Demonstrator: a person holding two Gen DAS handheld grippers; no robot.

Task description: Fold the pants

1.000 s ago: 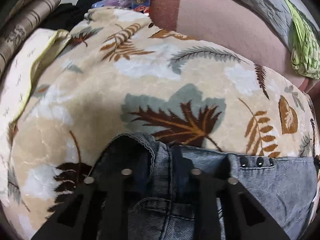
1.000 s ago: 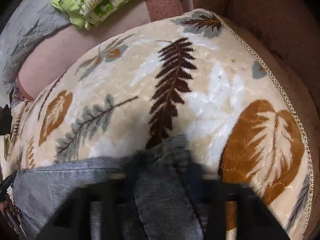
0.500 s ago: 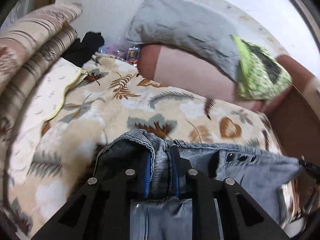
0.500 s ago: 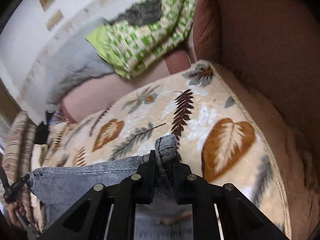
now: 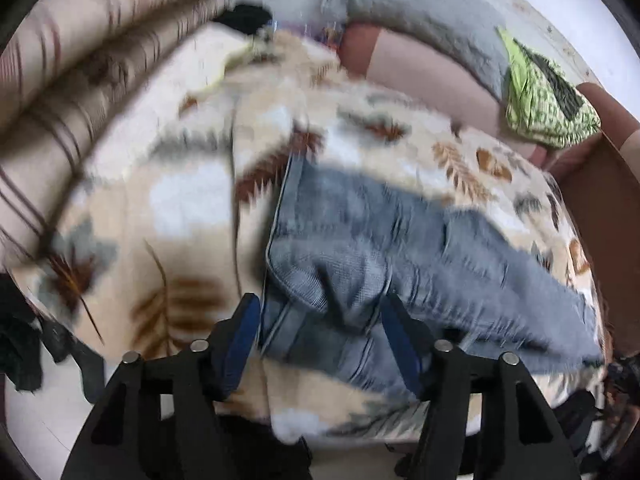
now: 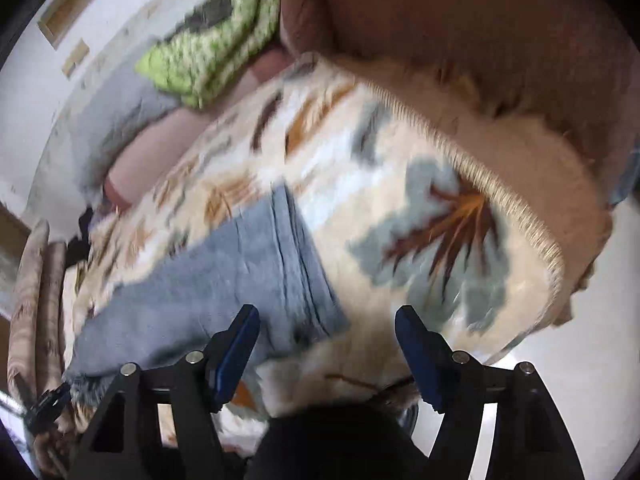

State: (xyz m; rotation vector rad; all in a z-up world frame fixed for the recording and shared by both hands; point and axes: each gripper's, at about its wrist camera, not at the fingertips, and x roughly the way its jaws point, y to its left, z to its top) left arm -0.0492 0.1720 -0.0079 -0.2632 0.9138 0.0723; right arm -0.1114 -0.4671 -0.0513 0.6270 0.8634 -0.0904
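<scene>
Blue-grey denim pants [image 5: 380, 240] lie folded across a cream blanket with a leaf print [image 5: 168, 216]. In the left wrist view my left gripper [image 5: 320, 316] hovers over the near edge of the pants, jaws opening, with a fold of denim below the gap and the pads off it. The right wrist view shows the same pants [image 6: 208, 292] stretching away to the left. My right gripper [image 6: 328, 328] is also opening, nothing between its fingers; its left fingertip [image 6: 244, 320] stands over the end of the pants. Both views are blurred by motion.
A grey pillow [image 5: 416, 12] and a green patterned cloth [image 5: 548, 100] lie at the back of the bed. Striped rolled bedding [image 5: 80, 60] lies at the left. A brown upholstered side [image 6: 460, 32] borders the blanket's fringed edge [image 6: 500, 196]. White floor [image 6: 592, 360] shows below.
Both grippers were shut on the denim edge and carrying it; now both have let go and stand open, pulled back, and the pants lie flat on the blanket.
</scene>
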